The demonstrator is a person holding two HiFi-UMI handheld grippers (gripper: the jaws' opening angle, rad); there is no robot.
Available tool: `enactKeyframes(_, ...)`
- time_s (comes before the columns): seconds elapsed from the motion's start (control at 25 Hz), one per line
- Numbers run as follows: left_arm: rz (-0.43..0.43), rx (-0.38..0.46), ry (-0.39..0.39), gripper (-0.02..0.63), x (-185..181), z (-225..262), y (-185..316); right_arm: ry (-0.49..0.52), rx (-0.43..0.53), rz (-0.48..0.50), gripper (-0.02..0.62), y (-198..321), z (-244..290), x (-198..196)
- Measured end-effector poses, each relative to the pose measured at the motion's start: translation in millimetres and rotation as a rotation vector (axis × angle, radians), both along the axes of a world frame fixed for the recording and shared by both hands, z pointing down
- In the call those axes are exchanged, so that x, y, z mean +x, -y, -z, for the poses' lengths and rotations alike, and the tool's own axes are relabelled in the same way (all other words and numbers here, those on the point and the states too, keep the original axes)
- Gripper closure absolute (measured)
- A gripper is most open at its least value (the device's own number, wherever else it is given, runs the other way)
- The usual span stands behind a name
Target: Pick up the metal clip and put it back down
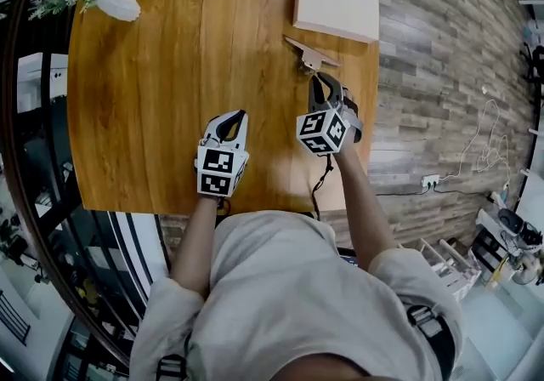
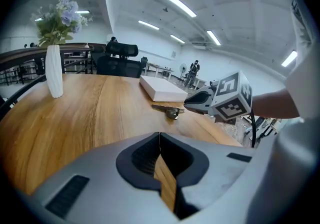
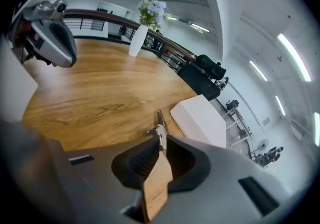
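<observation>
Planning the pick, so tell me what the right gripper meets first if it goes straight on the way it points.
The clip, on the table just ahead of the right gripper, whose jaws are shut; depth is hard to judge. The box lies beyond it.

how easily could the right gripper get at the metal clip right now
Probably yes: the right gripper sits just short of the metal clip, with nothing between them, but its jaws are shut and would have to open first.
</observation>
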State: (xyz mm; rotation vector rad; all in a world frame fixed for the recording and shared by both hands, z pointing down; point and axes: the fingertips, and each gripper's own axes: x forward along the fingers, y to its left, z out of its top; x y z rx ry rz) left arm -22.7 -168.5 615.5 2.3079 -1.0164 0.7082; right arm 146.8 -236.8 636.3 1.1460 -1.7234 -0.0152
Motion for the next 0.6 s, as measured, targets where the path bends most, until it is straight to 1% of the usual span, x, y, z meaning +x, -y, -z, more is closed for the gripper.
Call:
enactKeyframes(0.12,0.003,-0.007,-0.004,0.581,-2.3,-6.6,1.1,-0.103,-0.004,0.044,0.56,7.7,-12.2,2.2)
enactKeyframes(0.2,0.039,-0.011,-0.014,0.581,-13.6,-8.0,3.3,-0.154,-0.018,0.072,0.542,10.8,-19.0,0.8)
enactKeyframes(0.28,0.077,-0.019,-0.02,0.581,-28.8,-8.6,6.1,-0.199,-0.028,0.094,0.46,14.0,-24.1,-0.6)
enactKeyframes(0.48,0.126,-0.02,-0.011,0.581,-56.5,-8.5,12.2,-0.281,-0.04,0.113,0.454,24.8,-34.7,2.2)
enactKeyframes(0.6,0.143,-0.021,-0.018,0.581,-63.3,-7.5,11.1,-0.324,-0.074,0.1,0.454,27.5,-43.4,5.8)
